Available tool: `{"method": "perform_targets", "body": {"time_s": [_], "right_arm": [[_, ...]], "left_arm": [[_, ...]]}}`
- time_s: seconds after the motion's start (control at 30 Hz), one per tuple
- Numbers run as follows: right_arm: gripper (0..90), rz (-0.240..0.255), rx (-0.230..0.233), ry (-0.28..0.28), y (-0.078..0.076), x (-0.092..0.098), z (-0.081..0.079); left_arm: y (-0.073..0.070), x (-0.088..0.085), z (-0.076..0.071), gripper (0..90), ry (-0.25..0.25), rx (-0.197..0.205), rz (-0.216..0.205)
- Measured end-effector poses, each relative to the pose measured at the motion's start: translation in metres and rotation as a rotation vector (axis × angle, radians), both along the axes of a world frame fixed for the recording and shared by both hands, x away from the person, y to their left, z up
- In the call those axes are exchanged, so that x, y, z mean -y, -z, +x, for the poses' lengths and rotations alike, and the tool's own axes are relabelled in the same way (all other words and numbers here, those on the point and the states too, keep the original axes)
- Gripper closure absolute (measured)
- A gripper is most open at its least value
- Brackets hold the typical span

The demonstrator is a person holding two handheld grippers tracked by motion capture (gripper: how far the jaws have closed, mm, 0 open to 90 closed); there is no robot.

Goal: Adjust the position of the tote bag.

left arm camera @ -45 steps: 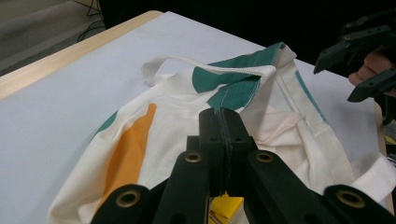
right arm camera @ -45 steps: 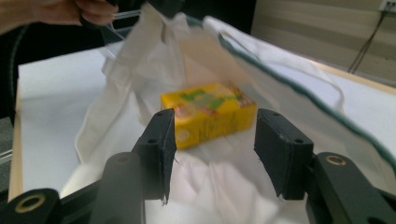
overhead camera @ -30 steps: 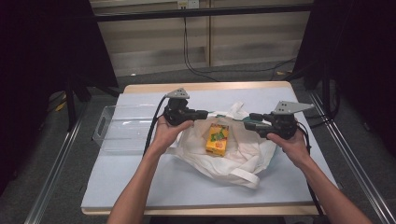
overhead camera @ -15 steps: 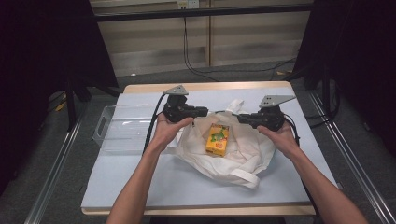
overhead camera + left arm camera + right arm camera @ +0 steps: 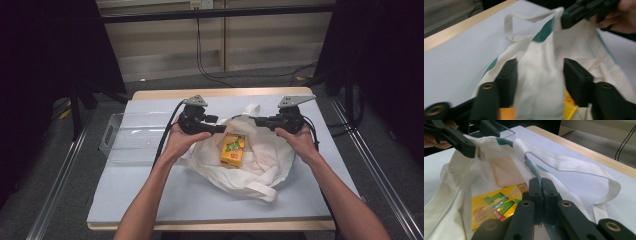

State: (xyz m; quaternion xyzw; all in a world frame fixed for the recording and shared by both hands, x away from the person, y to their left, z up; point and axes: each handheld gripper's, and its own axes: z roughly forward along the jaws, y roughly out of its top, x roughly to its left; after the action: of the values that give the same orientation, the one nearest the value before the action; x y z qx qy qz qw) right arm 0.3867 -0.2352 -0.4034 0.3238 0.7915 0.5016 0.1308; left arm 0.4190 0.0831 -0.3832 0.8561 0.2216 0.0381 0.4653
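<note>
Since the earlier frame, the right claw (image 5: 261,120) has lifted the tote bag (image 5: 260,160) rim, pinching it shut. Left claw (image 5: 539,75) stands spread around cloth. Juice carton (image 5: 233,150) lies inside on the surface, between both, long axis toward the person.

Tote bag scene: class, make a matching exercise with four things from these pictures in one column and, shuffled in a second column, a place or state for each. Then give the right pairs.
Column one:
1. yellow carton
2. right tongs
3. left tongs
4. clear plastic bin

Column two:
A. jaws apart, with bag cloth between them
B. on the table to the left of the tote bag
C. lying inside the open bag
D. jaws shut on the bag's green-edged rim

Pairs: 1-C, 2-D, 3-A, 4-B
</note>
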Motion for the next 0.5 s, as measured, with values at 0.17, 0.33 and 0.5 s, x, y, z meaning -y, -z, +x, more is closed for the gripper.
{"method": "perform_targets", "body": {"time_s": [0.17,0.33,0.5], "right_arm": [[86.9,0.002,-0.026,-0.002,0.005,0.002,0.006],[80.8,-0.004,-0.038,0.010,0.007,0.001,0.012],[71.4,-0.027,-0.046,0.007,0.008,0.001,0.014]], "left_arm": [[0.005,-0.007,0.008,72.5,-0.041,-0.002,-0.026],[0.010,-0.005,0.018,82.6,-0.064,-0.022,-0.051],[0.021,-0.006,0.027,83.5,-0.078,-0.046,-0.071]]}}
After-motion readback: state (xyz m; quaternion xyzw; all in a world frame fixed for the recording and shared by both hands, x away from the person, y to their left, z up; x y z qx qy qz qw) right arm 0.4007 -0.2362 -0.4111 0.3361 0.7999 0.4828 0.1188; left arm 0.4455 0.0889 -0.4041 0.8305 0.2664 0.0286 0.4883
